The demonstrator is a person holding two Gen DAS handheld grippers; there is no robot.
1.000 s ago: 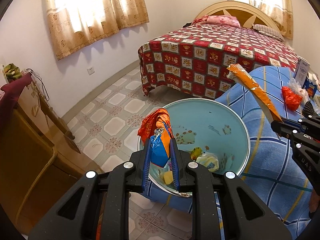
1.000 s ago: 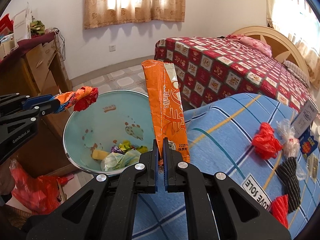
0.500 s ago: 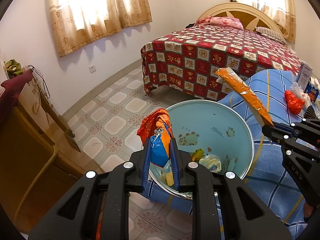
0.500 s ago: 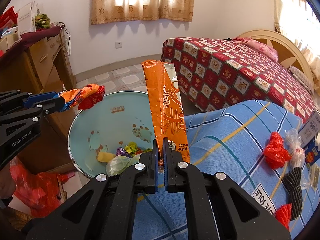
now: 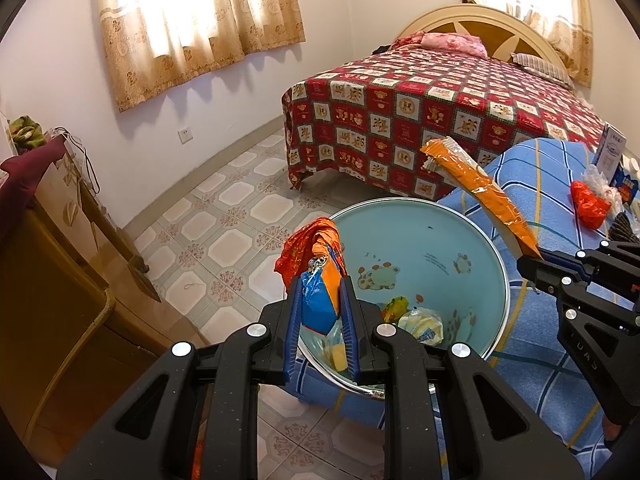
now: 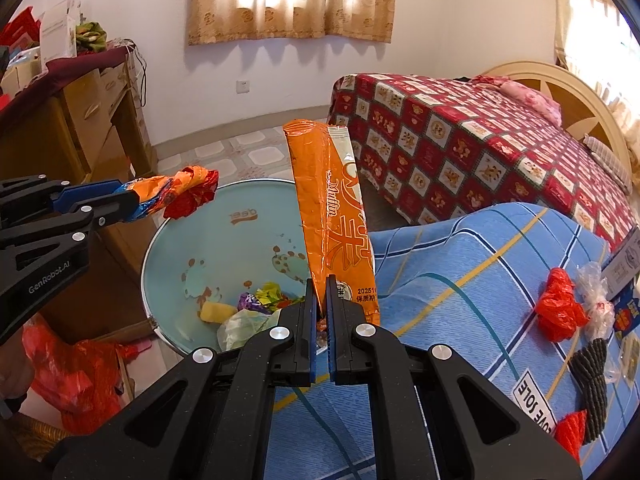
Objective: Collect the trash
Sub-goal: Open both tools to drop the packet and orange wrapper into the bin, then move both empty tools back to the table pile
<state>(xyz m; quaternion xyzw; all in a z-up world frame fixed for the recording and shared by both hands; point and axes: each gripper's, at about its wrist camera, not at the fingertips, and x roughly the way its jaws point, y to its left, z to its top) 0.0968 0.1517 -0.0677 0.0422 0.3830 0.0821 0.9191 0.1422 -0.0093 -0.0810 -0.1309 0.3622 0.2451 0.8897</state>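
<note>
A pale blue round basin (image 5: 424, 240) (image 6: 224, 236) sits at the edge of the blue plaid cloth and holds several wrappers. My left gripper (image 5: 320, 300) (image 6: 124, 200) is shut on a crumpled orange, blue and red wrapper (image 5: 316, 256) (image 6: 176, 192), held above the basin's near rim. My right gripper (image 6: 320, 300) (image 5: 528, 256) is shut on the bottom end of a long orange snack wrapper (image 6: 332, 220) (image 5: 476, 188), which stands upright over the basin's right rim.
On the blue plaid cloth (image 6: 460, 264) lie a red plastic scrap (image 6: 558, 312), a clear bag (image 6: 596, 292), a dark knitted piece (image 6: 592, 372) and cards. A wooden dresser (image 5: 60, 280) stands left, a red bag (image 6: 76, 372) below it. The quilted bed (image 5: 432, 112) is behind.
The right gripper has carried the long orange wrapper a little leftward, nearer over the basin. The left gripper and its crumpled wrapper stay in place.
</note>
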